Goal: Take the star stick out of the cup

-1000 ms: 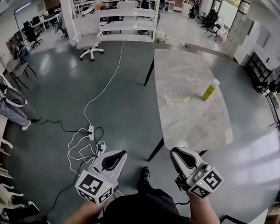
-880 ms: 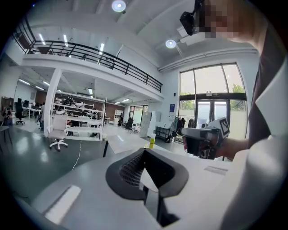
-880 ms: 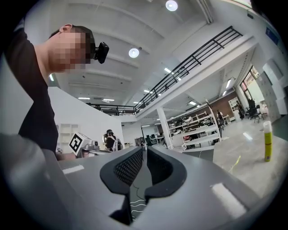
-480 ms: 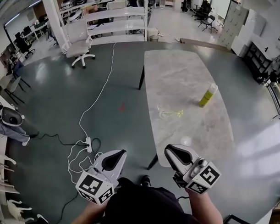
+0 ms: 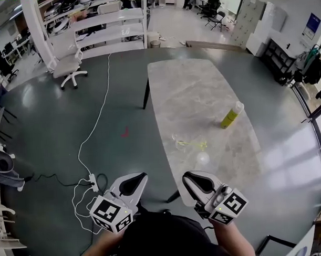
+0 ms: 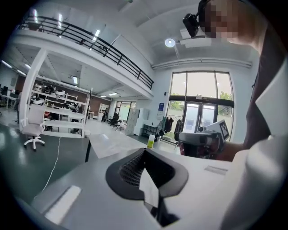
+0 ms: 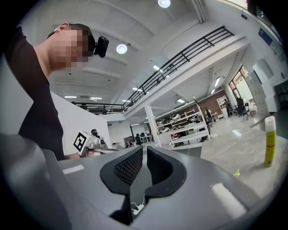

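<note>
Closer now than a second ago, the worktop point(image 5: 201, 92) has drawn toward the person, who is on the approach step with nothing yet grasped; the left tool point(image 5: 132, 179) and right tool point(image 5: 193, 180) are both held low at the near edge, jaws together and empty; the clear cup point(image 5: 178, 141) stands well ahead of them, near a yellow bottle point(image 5: 229, 115); the star stick point(image 5: 195, 145) rests in the cup, its long axis running almost level toward the person's right; the star end is too small to make out; next, one tool likely must open, reach forward and close on the stick's free length.
</note>
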